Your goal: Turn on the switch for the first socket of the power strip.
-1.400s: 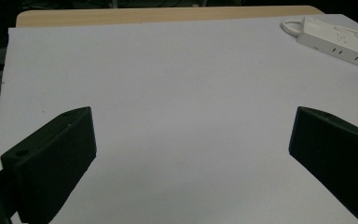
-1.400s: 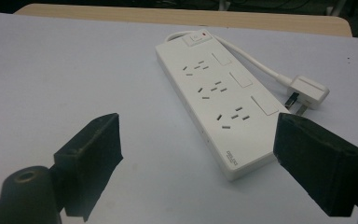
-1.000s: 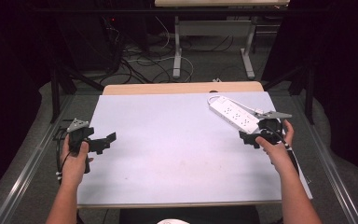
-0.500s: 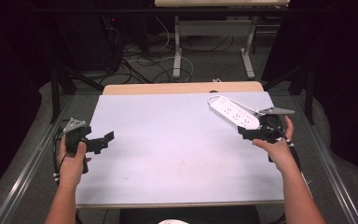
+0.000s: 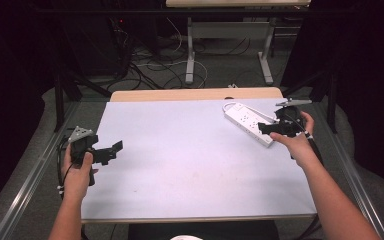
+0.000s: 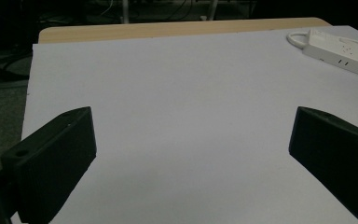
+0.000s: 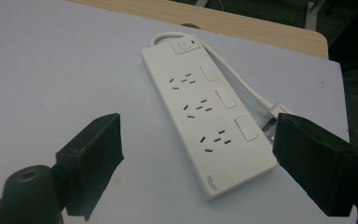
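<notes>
White power strip (image 7: 206, 127) lies flat on the counter (image 5: 190, 165), at far right part, set diagonal to the edges. It has 3 socket groups in a row, w/ a white rocker switch beside each one. At the far end is a main button w/ small red light. The white cable (image 7: 242, 84) leaves this end, curves back along the strip's side; the plug (image 7: 272, 119) lies near the strip's other end.

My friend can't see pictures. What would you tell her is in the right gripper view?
A white power strip lies flat on a pale table, between the two wide-open black jaws of the right hand-held gripper, which are not touching it. It has three sockets, a switch at its far end, and its white cord loops back along its right side to the plug.
</notes>
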